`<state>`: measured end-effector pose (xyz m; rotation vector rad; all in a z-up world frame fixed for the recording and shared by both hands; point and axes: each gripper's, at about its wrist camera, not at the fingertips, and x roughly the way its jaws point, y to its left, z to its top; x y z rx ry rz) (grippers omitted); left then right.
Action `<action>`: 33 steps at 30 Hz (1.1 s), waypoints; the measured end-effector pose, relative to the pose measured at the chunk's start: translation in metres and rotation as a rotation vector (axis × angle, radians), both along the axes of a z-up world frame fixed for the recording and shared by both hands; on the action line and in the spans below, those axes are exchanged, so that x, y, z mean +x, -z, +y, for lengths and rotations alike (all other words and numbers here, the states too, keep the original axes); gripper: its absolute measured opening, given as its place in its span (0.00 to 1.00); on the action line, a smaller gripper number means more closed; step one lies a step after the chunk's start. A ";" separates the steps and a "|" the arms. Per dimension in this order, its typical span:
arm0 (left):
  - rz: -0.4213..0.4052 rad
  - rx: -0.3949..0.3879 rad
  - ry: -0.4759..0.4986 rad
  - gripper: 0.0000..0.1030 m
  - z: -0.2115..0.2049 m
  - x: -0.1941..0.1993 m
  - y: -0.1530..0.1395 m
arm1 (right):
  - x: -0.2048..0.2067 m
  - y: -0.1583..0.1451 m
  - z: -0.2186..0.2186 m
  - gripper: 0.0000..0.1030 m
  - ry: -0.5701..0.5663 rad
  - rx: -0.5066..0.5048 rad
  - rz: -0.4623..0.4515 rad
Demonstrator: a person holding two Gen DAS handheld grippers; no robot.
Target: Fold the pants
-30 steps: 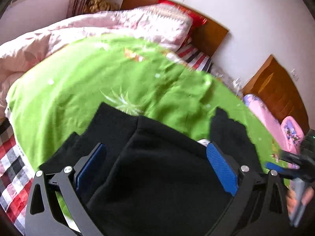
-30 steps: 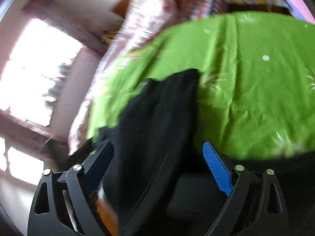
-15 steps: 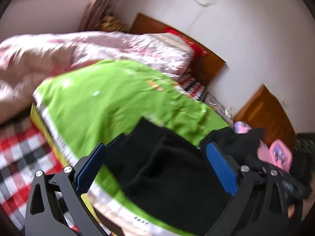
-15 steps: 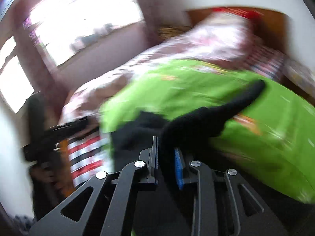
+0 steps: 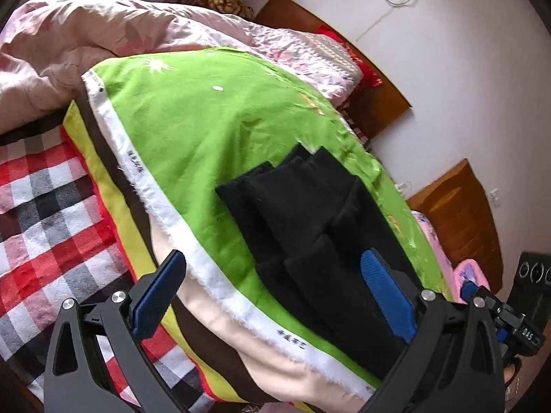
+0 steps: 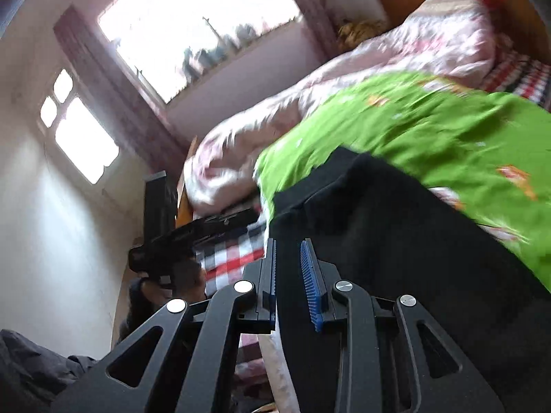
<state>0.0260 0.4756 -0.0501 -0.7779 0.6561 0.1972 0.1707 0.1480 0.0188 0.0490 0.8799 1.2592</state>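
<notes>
The black pants (image 5: 310,227) lie folded over on the green sheet (image 5: 213,127) near the bed's front edge. My left gripper (image 5: 272,296) is open and empty, held back over the sheet's white edge, its right finger in front of the pants. In the right wrist view my right gripper (image 6: 288,282) is shut on an edge of the black pants (image 6: 396,227), which spread out to the right over the green sheet (image 6: 430,130). The left gripper (image 6: 193,237) shows there as a dark shape to the left.
A pink quilt (image 5: 86,41) is heaped at the back left of the bed. A red checked blanket (image 5: 51,213) lies left of the green sheet. Wooden headboards (image 5: 458,220) stand against the white wall. A bright window (image 6: 193,24) is on the far side.
My left gripper has let go and pulled back from the pants. My right gripper has closed on the pants' edge and carried it across, so the pants now lie folded.
</notes>
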 end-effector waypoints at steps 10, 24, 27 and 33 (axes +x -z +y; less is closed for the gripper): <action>0.059 -0.120 0.091 0.98 -0.014 0.037 0.035 | -0.038 0.027 -0.197 0.28 0.472 -0.111 -0.127; 0.034 -0.156 0.091 0.98 -0.027 0.043 0.008 | -0.038 0.089 -0.318 0.28 0.908 -0.316 -0.061; 0.108 -0.157 0.053 0.98 -0.027 0.055 0.025 | -0.035 0.092 -0.314 0.28 0.907 -0.324 -0.066; 0.063 -0.155 0.037 0.75 -0.027 0.055 0.026 | -0.033 0.094 -0.318 0.28 0.899 -0.319 -0.068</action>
